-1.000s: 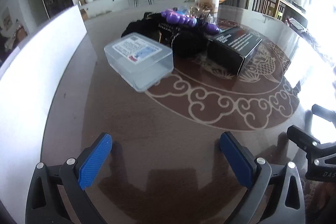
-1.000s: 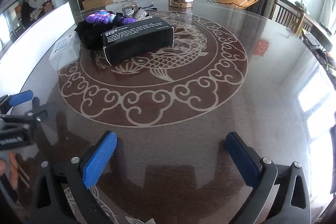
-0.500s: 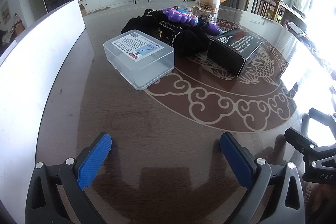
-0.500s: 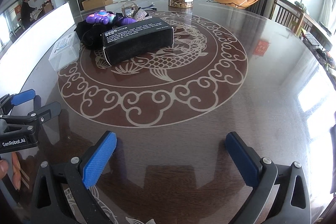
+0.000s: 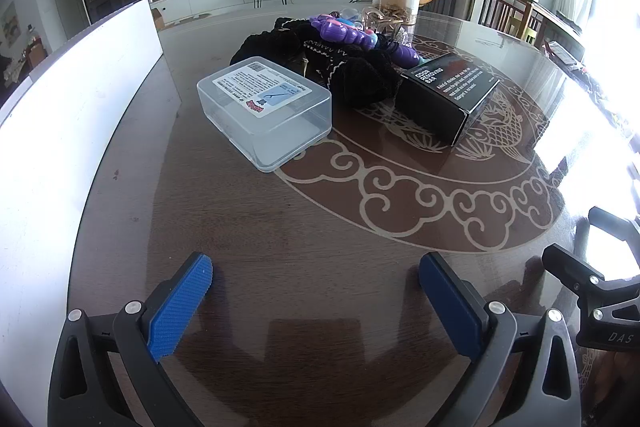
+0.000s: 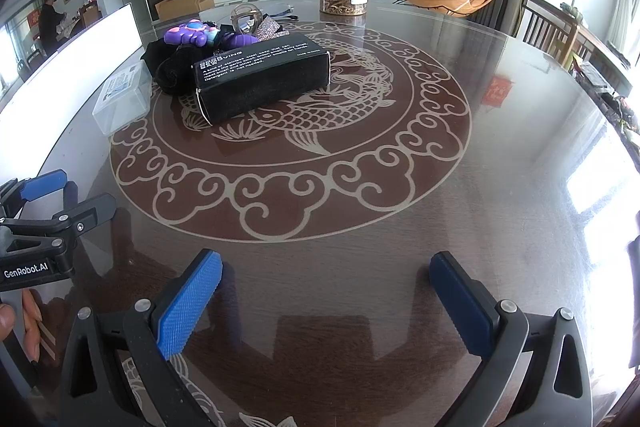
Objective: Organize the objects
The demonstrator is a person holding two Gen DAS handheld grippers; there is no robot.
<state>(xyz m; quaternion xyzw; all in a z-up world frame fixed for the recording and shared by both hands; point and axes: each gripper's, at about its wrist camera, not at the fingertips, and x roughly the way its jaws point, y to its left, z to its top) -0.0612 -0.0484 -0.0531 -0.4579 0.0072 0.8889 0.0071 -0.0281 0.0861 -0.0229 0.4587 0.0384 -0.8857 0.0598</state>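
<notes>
Clear rectangular plastic box [image 5: 266, 111], matte black carton [image 5: 448, 95]

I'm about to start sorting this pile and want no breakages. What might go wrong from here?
1. The purple toy lies on the black fabric; pulling the fabric first would likely tip it onto the glossy table.
2. A clear glass piece sits behind the pile, half hidden, so it could be knocked.
3. The black box touches the fabric, so lifting either may drag the other.

The left tool and right tool are open and hold nothing.
</notes>
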